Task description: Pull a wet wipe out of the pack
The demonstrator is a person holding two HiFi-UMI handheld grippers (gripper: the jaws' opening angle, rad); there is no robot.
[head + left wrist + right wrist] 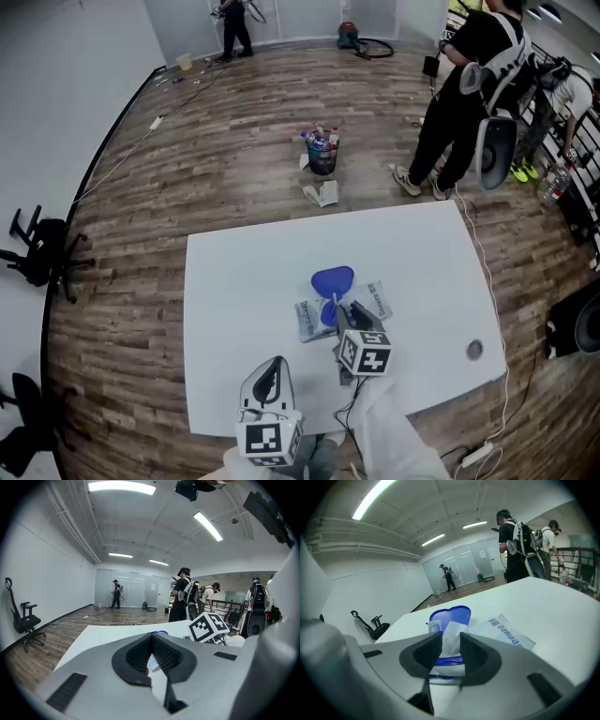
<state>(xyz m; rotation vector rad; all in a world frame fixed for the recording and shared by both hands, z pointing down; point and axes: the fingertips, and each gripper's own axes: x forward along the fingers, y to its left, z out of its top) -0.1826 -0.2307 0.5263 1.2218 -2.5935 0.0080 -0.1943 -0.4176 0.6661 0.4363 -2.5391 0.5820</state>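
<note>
The white bench (234, 281) carries the wet wipe pack (377, 302), which lies flat near its middle. My left claw (151, 637) hangs well short of the pack, on my side of it, its 2 jaws together at the tips with nothing between them. My right claw (451, 638) sits right over the pack's opening, clamped on the wipe. The blue lid (452, 614) stands flipped open at the pack's far side. The white wet wipe (454, 626) rises from the pack's opening, pinched between my right jaws.
</note>
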